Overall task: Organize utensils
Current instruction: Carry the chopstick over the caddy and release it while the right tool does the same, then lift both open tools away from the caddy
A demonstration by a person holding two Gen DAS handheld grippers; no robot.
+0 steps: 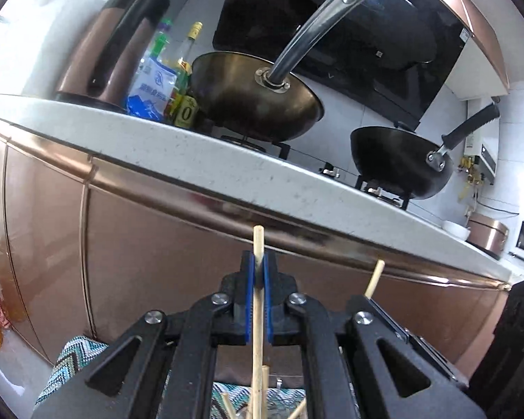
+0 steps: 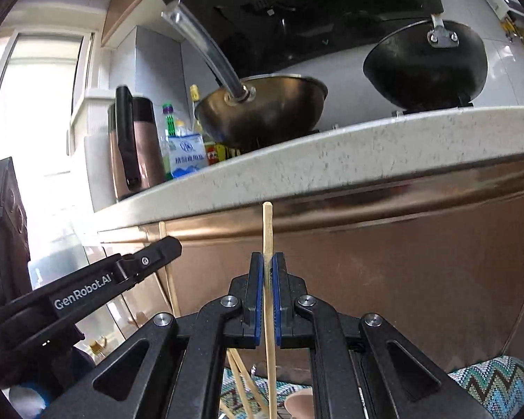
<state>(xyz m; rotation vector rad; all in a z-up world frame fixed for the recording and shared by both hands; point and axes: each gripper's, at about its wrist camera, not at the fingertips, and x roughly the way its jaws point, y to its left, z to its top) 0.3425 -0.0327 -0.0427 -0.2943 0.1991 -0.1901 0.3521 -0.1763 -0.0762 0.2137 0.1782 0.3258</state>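
Two chopsticks are up: our left gripper (image 1: 258, 276) pinches one (image 1: 258, 244), our right gripper (image 2: 268, 272) the other (image 2: 267, 230); next, we judge, pair them.

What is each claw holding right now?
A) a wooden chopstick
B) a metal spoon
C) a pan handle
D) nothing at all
A: the left claw is pinched shut on a wooden chopstick that pokes up between its blue pads, and the right claw grips another chopstick the same way.
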